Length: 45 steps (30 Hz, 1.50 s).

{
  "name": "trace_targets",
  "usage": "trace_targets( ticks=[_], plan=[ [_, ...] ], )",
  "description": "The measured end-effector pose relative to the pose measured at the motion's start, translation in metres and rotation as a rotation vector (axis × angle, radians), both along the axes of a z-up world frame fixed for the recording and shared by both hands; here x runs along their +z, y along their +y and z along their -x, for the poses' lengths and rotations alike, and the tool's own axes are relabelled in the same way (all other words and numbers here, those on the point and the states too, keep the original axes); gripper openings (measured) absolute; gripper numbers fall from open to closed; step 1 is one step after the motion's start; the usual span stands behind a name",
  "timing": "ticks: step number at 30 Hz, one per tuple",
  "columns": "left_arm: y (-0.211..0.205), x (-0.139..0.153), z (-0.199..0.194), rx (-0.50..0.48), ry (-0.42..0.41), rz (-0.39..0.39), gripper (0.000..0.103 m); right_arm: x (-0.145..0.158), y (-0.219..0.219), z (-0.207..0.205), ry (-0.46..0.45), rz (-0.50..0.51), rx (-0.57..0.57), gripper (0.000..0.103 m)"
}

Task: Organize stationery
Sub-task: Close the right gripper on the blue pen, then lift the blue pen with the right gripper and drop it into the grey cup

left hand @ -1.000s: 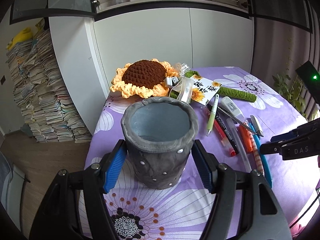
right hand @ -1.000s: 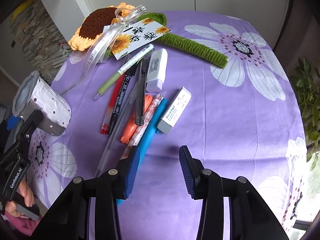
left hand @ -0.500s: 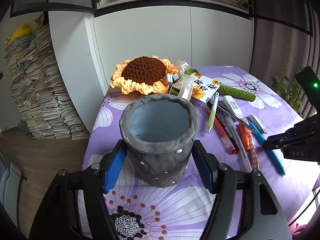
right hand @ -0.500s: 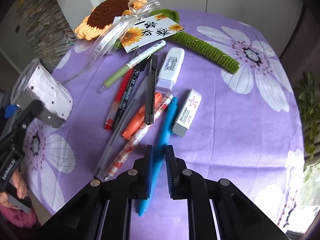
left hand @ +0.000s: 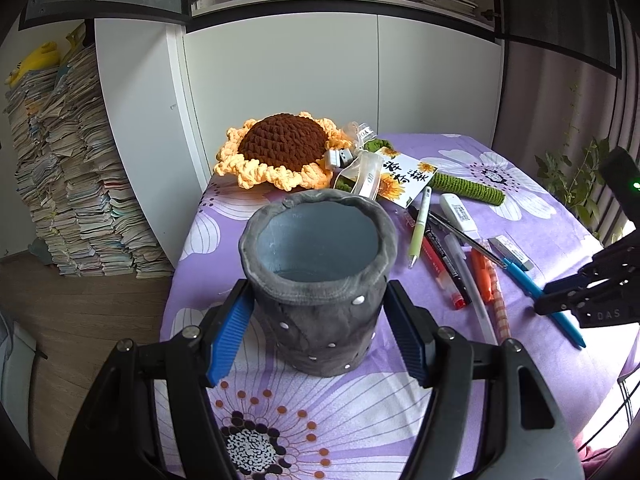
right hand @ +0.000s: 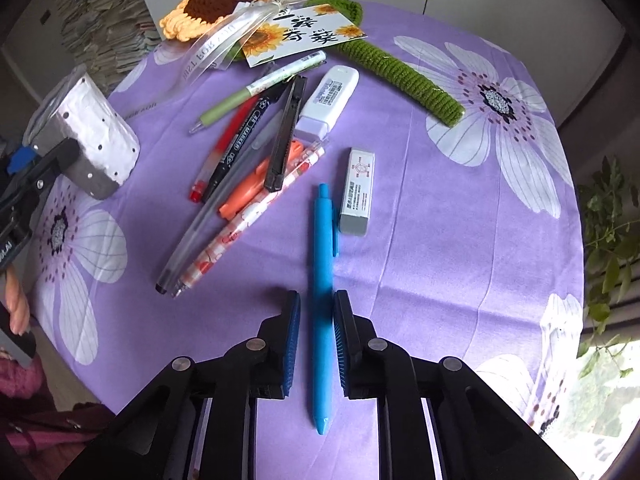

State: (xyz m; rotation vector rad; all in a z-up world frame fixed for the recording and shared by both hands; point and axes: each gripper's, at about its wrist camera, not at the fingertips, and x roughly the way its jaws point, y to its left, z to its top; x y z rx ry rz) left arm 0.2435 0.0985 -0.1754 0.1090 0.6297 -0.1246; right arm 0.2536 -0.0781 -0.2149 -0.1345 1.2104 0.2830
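Now loosening again around blue pen point(right hand: 323, 280), right gripper point(right hand: 316, 312); earlier pinched tight. Left gripper point(left hand: 318, 328) hugging cup point(left hand: 318, 280), unchanged.

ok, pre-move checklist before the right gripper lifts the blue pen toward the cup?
1. Blue plastic pen between right gripper fingers: ok, though the jaws are opening.
2. Firm grip on the pen: not ok, a gap shows on the left side.
3. Grey fabric pen cup upright, mouth open: ok.
4. Left gripper bracing the cup: ok, fingers on both sides.
5. Grey rectangular eraser apart from the pen: ok.
6. Pen lifted off the purple flowered tablecloth: cannot tell.
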Motion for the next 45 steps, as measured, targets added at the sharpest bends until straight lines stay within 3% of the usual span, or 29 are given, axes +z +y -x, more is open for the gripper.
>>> trace_targets(
  ticks=[2,6,9,14,19,22,24,26,35,42,45],
  plan=[
    [-0.001,0.003,0.002,0.002,-0.014,-0.006,0.067,0.0,0.002,-0.006,-0.003,-0.006,-0.005,0.021],
    [-0.001,0.008,0.006,0.014,-0.048,-0.022,0.08,0.001,0.003,-0.018,-0.013,-0.002,-0.021,0.022],
    [0.0,0.007,0.005,0.018,-0.04,-0.021,0.08,0.001,0.005,-0.026,-0.005,-0.021,-0.02,0.022],
    [0.004,0.005,0.002,0.034,-0.019,0.009,0.079,-0.001,0.007,-0.037,-0.007,-0.033,-0.031,0.022],
    [0.003,0.005,0.003,0.024,-0.011,0.031,0.067,0.0,0.006,-0.043,-0.015,-0.031,-0.024,0.022],
    [0.002,0.005,0.005,0.02,-0.012,0.027,0.067,0.001,0.008,-0.042,-0.029,-0.022,-0.013,0.022],
    [0.001,0.005,0.006,0.015,-0.013,0.021,0.067,0.001,0.01,-0.042,-0.039,-0.008,-0.006,0.015],
    [0.001,0.006,0.007,0.009,-0.013,0.02,0.066,0.005,0.012,-0.043,-0.043,-0.031,-0.007,0.015],
    [0.0,0.005,0.009,-0.013,-0.019,0.02,0.067,0.09,0.01,-0.005,-0.274,-0.185,0.025,0.014],
    [-0.011,0.004,0.013,-0.049,-0.029,-0.003,0.067,0.165,0.028,0.017,-0.498,-0.323,0.129,0.014],
    [-0.012,0.005,0.014,-0.054,-0.024,0.001,0.067,0.185,0.044,0.019,-0.538,-0.373,0.194,0.014]
  ],
)
